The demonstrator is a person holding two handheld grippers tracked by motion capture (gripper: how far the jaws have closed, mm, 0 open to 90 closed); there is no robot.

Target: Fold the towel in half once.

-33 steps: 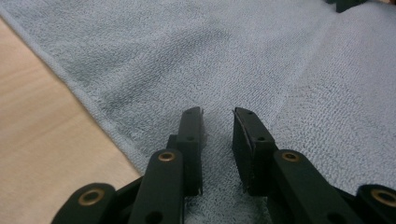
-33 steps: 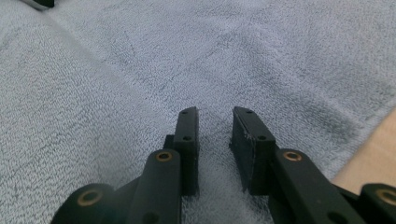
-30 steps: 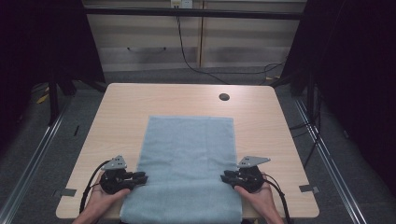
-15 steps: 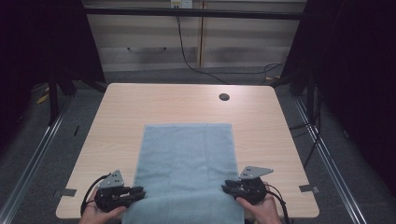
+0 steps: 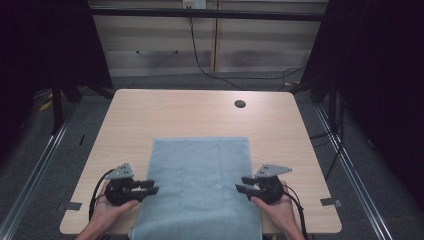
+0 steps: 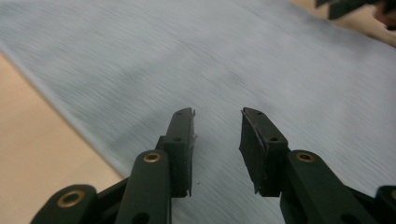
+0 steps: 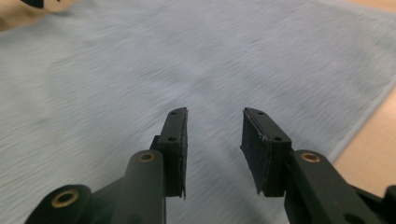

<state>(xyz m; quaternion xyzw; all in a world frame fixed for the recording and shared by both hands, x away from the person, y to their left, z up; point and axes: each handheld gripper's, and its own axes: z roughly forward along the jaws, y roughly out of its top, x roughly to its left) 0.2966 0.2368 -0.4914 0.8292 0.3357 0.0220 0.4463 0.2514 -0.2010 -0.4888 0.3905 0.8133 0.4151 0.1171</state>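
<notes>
Hovering at the towel's side edges, left tool and right tool just opened, empty; bench beyond bare.

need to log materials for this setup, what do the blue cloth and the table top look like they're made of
Blue cloth: looks like a soft, matte woven or terry fabric, probably a towel; it lies limp and drapes over the near edge. Table top: pale wood-grain board, likely laminate rather than solid wood, smooth with a low sheen and a dark round hole near the far edge.
</notes>
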